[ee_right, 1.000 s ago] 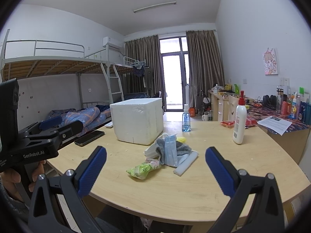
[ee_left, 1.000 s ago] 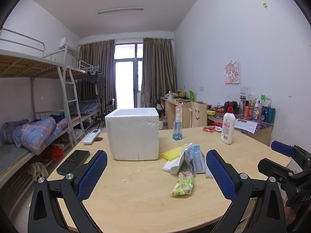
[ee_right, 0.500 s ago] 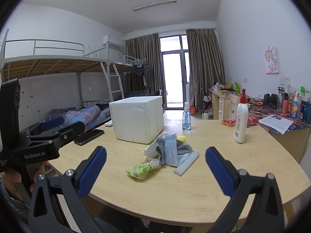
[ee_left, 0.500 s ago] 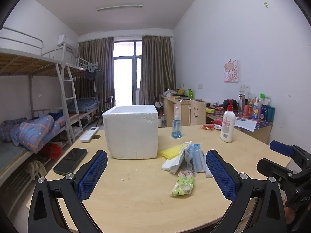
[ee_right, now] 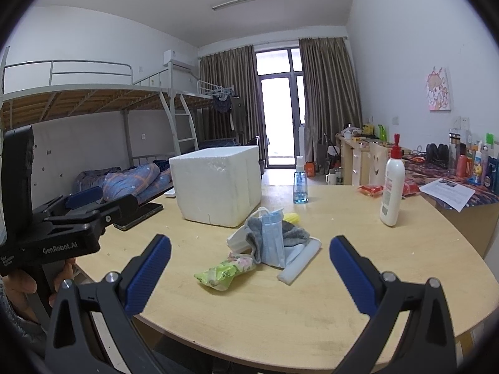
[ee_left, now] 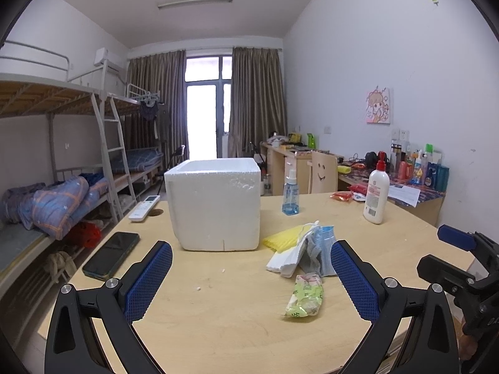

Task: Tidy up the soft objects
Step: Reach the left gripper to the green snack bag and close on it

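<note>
**Soft objects still heaped on the table, both grippers waiting wide**

The soft objects lie in a loose pile near the middle of the round wooden table (ee_right: 312, 311), just beside the white foam box (ee_right: 218, 187), whose open top shows in the left wrist view. In the pile: a blue face mask (ee_right: 273, 237) draped over a grey sock or cloth (ee_right: 294, 233), a white folded packet (ee_right: 238, 238) partly under them, something yellow (ee_left: 282, 237) at the box side, a white flat piece (ee_right: 299, 260) at the front, and a green-and-white soft packet (ee_right: 224, 272) lying nearest the grippers, touching the edge of the heap.

Judging by this layout, the task is at its very start: nothing appears to have been lifted, and whether anything already sits inside the box cannot be told. The step in hand looks like the approach. The next move probably calls for choosing one piece, most easily the green-and-white packet since it lies free at the front, lowering over it, and pinching lightly, as these things will crumple and may drag a neighbour or a mask loop along.

The left gripper (ee_left: 251, 280) has its blue pads (ee_left: 149, 277) spread wide, holding and touching nothing, above the near table edge. The right gripper (ee_right: 249, 277) is likewise fully spread and empty, aimed at the pile.
</note>
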Available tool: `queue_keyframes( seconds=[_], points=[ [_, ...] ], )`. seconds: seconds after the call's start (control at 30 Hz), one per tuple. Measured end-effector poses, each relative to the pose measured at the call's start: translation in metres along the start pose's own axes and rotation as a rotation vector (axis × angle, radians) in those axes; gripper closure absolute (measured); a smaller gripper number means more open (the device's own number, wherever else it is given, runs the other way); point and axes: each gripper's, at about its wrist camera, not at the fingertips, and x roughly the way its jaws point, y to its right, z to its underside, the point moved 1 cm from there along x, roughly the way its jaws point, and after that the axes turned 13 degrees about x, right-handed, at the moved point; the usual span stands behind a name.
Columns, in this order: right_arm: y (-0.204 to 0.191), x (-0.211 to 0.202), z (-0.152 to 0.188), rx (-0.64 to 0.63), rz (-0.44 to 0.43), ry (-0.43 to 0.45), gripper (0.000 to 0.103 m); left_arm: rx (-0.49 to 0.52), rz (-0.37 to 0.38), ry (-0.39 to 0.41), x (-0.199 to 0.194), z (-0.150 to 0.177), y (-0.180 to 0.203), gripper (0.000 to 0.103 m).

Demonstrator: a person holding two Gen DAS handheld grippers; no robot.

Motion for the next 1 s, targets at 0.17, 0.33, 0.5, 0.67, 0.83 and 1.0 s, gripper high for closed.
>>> queue_keyframes(
  seconds=[0.17, 0.33, 0.5, 0.67, 0.83, 1.0],
  points=[
    [0.005, 0.011, 0.000, 0.009, 0.004, -0.022, 0.000, 0.004, 0.002, -0.024, 0.010, 0.002, -0.001, 0.001],
    [0.013, 0.023, -0.001, 0.030, 0.007, -0.053, 0.000, 0.008, 0.026, -0.047, 0.020, 0.005, -0.004, 0.001],
    [0.023, 0.039, -0.001, 0.049, 0.026, -0.089, 0.000, 0.032, 0.068, -0.088, 0.035, 0.013, -0.002, 0.001],
    [0.029, 0.052, 0.002, 0.050, 0.048, -0.121, 0.000, 0.049, 0.132, -0.140, 0.050, 0.022, 0.006, 0.001],
    [0.039, 0.065, 0.006, 0.051, 0.089, -0.157, 0.000, 0.091, 0.196, -0.183, 0.066, 0.029, 0.022, 0.001],
    [0.051, 0.073, 0.008, 0.068, 0.120, -0.184, 0.000, 0.125, 0.234, -0.244, 0.084, 0.038, 0.035, 0.008]
  ],
)
